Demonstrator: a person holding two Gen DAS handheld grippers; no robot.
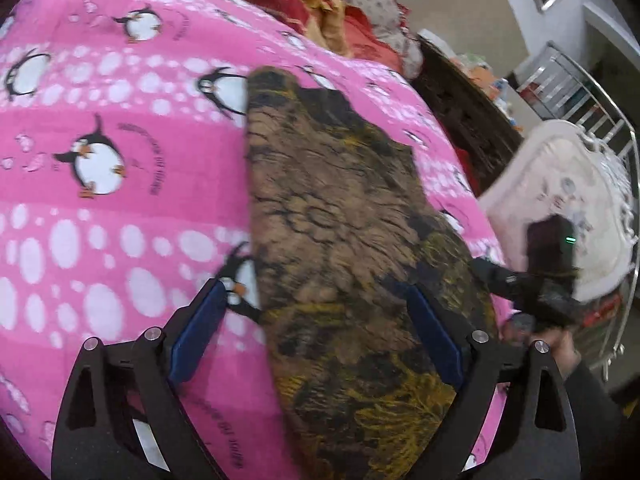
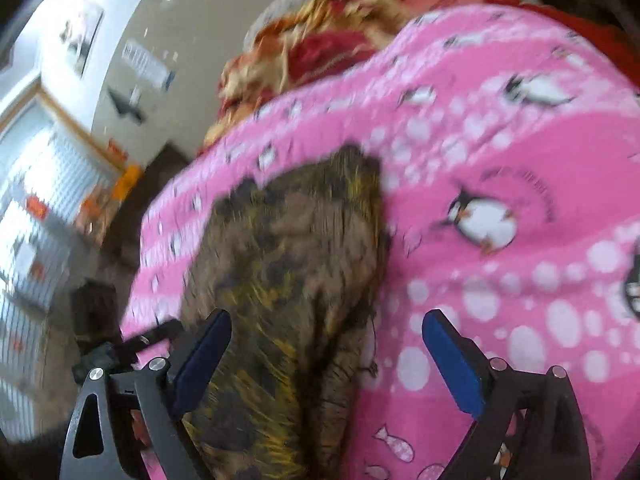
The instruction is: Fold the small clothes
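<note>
The brown patterned garment [image 1: 340, 240] lies lengthwise ahead between both wide-open, empty grippers: left gripper [image 1: 320, 332], right gripper [image 2: 324, 356].

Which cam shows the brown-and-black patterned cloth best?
Left wrist. The brown-and-black patterned cloth runs there as a long folded strip across the pink penguin-print blanket, fairly sharp, with its far end and both long edges visible. The right wrist view shows the cloth blurred, its near part cut off at the frame's bottom.

Bright even daylight, heavy motion blur, fisheye-bent edges.
</note>
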